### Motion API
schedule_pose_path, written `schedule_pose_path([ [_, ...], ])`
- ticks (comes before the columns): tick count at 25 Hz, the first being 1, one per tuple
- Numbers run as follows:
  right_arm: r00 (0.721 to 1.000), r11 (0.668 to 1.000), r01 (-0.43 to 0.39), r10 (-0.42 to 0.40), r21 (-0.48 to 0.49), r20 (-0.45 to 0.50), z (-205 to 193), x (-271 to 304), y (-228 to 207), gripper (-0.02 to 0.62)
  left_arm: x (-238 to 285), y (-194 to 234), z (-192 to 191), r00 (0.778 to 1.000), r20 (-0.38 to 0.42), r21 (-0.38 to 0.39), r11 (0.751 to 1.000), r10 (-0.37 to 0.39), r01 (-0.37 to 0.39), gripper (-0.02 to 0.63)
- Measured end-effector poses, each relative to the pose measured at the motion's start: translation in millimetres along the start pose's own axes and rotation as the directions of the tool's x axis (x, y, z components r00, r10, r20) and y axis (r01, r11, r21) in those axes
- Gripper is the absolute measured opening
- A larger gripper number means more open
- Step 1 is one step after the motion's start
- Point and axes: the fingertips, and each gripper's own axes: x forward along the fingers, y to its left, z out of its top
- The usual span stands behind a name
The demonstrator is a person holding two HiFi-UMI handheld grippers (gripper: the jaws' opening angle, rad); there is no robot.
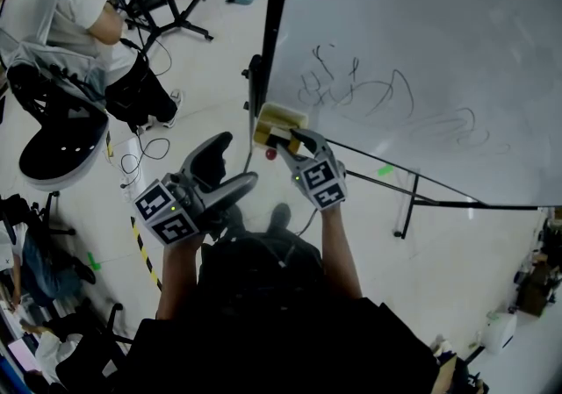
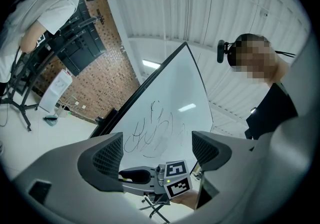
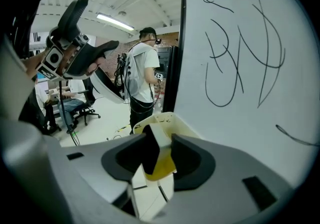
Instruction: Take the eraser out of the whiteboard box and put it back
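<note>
Eraser: a small block with a flat black face on one side and a yellow body [image 3: 162,163] that pales to white at the edge.
Eraser's place: upright between the fingers [image 3: 192,160] of the right gripper [image 3: 160,140], at the open mouth of the whiteboard box [image 3: 162,117]. Whether its lower end rests on the box floor cannot be told.
Right gripper: its fingers are closed on the eraser, one pad on the black face and the other on the yellow side. In the head view it [image 1: 294,139] reaches down to the box.
Whiteboard box: cream plastic, smooth, with rounded corners and a thin raised rim. It [image 1: 279,116] sits at the lower left corner of the whiteboard [image 1: 421,50], against the dark frame [image 1: 279,24].
Box contents: only the eraser shows in it; the rest of the inside is hidden by the fingers.
Left gripper: it [image 1: 235,162] is held well apart from the box. Its fingers [image 2: 107,155] are spread wide with nothing between them; their pads are dark with a fine ribbed grid.
Gripper shells: matte grey and smoothly curved, each carrying a marker cube [image 1: 320,183] of black-and-white squares.
Whiteboard: glossy white and flat, with loose dark scribbles [image 1: 356,89] on it.
Surroundings: a pale, shiny floor [image 1: 219,59]; a person [image 1: 61,6] in a white shirt bends over a black chair [image 1: 57,142] at the far left.
</note>
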Motion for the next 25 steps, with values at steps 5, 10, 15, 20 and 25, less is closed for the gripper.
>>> schedule_pose_path([
  [5,1.0,1.0,0.002,-0.003,0.013,0.013,1.7,-4.2,-1.5,0.171,-0.3,1.2,0.0,1.0,0.0,-0.003,1.0,0.0,0.0,0.429],
  [10,0.998,0.999,0.01,-0.013,0.047,0.055,10.9,-13.6,-6.4,0.169,0.4,1.5,-1.1,1.0,-0.003,-0.006,1.0,-0.007,0.007,0.428],
  [15,0.994,0.997,0.014,-0.022,0.081,0.106,23.2,-26.2,-10.0,0.167,1.5,-0.9,-1.2,1.0,-0.003,-0.005,1.0,-0.015,0.015,0.429],
  [20,0.987,0.994,0.015,-0.033,0.111,0.159,36.3,-38.8,-13.4,0.166,1.3,-2.9,0.4,1.0,-0.001,-0.001,1.0,-0.021,0.021,0.428],
  [25,0.974,0.989,0.012,-0.044,0.145,0.223,52.5,-54.6,-16.2,0.164,0.7,-4.9,1.1,1.0,-0.003,0.0,1.0,-0.025,0.025,0.43],
])
